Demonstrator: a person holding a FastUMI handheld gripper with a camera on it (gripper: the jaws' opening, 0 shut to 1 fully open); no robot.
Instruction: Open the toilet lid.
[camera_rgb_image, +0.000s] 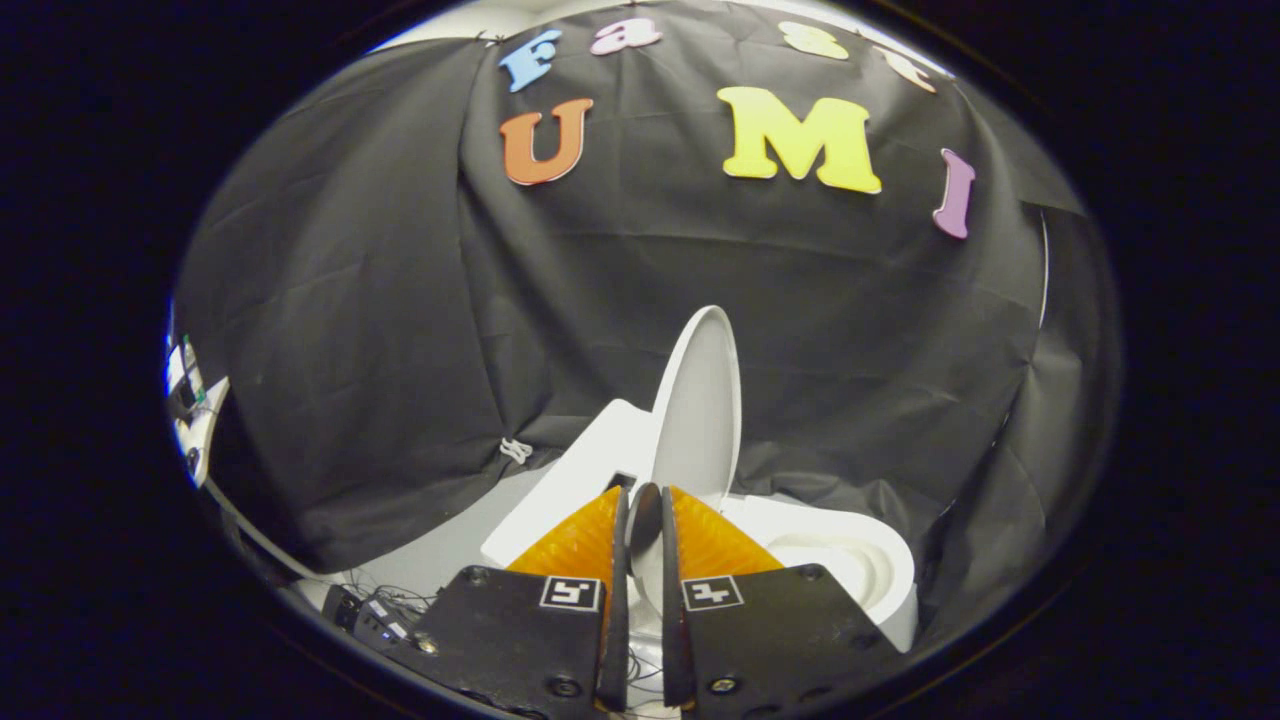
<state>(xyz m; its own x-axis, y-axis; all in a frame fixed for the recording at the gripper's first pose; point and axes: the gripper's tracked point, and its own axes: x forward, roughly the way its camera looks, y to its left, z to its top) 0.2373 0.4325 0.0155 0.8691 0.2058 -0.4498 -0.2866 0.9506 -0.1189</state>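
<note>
- At the far left, near the edge of the booth, stands some white equipment (190, 400) with small dark parts; I cannot tell what it is.
- Lower left, just beside the claw's left body, a small dark device (365, 612) with thin cables lies on the pale floor (450, 545).
- A little to the right, the white toilet tank (580, 470) sits low behind the left finger, in front of the black cloth wall.
- In the middle, the claw (645, 520) has its two orange fingers (575, 540) close together, with only a narrow gap. The lower edge of the toilet lid (700, 400) sits in this gap. It looks pinched from both sides, but the contact is small, so this is my judgement.
- The lid stands almost upright, directly ahead of the fingertips and rising beyond them. Its long axis goes up and slightly to the right, and its pale inner face is turned to the right, toward the bowl.
- To the right, the open toilet bowl (850, 565) with its white rim lies low, just beside the right finger.
- The task seems almost finished. The next move is probably to let the lid rest back and release it. Nothing stands in the way.
</note>
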